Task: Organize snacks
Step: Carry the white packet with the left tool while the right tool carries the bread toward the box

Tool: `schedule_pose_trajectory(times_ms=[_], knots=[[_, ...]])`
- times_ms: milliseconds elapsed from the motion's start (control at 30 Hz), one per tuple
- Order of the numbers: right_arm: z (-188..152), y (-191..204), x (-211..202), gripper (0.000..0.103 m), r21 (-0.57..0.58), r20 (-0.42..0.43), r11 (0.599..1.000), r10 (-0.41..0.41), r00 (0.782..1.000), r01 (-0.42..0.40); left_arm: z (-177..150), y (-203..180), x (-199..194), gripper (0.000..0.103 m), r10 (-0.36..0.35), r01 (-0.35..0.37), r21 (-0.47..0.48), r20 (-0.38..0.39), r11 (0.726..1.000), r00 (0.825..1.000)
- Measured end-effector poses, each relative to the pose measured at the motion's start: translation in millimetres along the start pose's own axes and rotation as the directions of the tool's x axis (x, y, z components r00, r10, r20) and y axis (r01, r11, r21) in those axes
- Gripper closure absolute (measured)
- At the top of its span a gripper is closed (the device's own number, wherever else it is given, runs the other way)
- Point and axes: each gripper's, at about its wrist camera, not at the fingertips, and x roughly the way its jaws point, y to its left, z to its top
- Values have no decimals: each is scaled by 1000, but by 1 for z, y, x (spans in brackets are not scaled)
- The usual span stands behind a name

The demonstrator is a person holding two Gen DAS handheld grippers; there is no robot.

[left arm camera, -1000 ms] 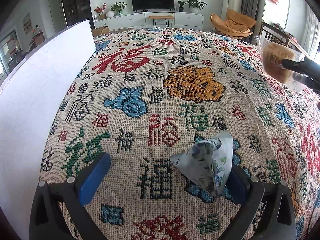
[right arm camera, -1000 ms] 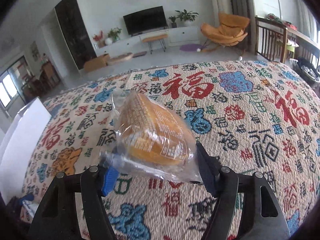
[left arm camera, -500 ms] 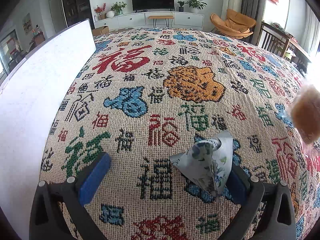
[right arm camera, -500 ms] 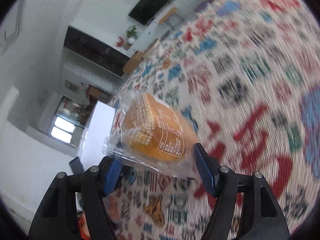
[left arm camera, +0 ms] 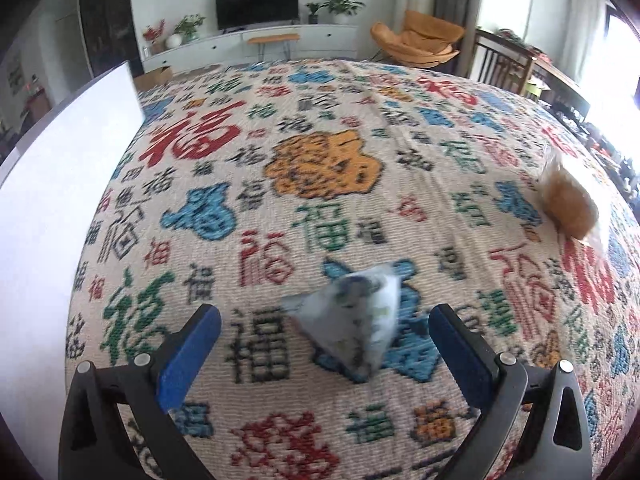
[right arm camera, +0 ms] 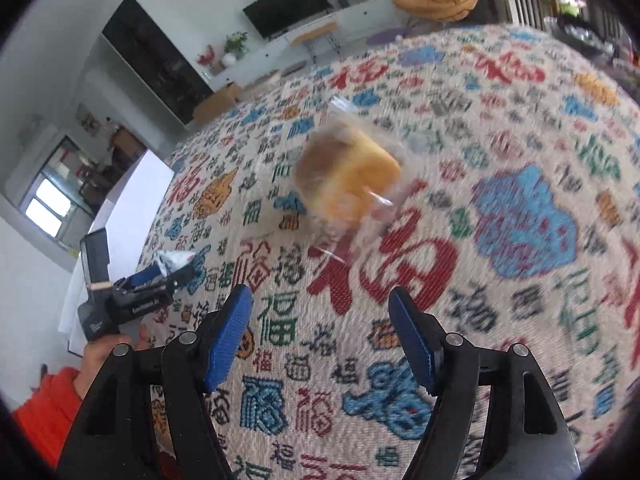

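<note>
A living room with a dark television point(left arm camera: 256, 3), a white cabinet point(left arm camera: 260, 42) and an orange lounge chair point(left arm camera: 416, 40) lies behind a broad woven cloth point(left arm camera: 328, 168) patterned with red, blue, green and orange characters. A white board point(left arm camera: 52, 216) stands along the cloth's left edge.

Only the right wrist view shows the person's hand point(right arm camera: 102, 354) and orange sleeve point(right arm camera: 44, 416) gripping the left gripper's handle; only the left wrist view shows the small blue-and-white packet point(left arm camera: 352, 328) clearly.

The left gripper point(left arm camera: 324, 340) has its jaws wide, the packet between the pads, nearer the right one, apparently touching neither.

The right gripper point(right arm camera: 320, 328) has its jaws opening, nothing between them. The bun in clear wrap point(right arm camera: 348, 176) is blurred, ahead of the fingers over the cloth; whether it rests there I cannot tell.
</note>
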Motion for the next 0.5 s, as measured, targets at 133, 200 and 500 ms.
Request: schedule_pose_trajectory(times_ms=[133, 200, 500], knots=[[42, -1, 12, 23, -89, -33, 995, -54, 998, 51, 4, -17, 4, 26, -5, 4, 54, 2, 999, 1000], [61, -7, 30, 23, -91, -104, 989, -123, 987, 113, 6, -20, 2, 42, -32, 31, 71, 5, 997, 999], [90, -1, 124, 17, -423, -286, 868, -402, 870, 261, 4, -16, -5, 43, -73, 72, 39, 25, 997, 997]])
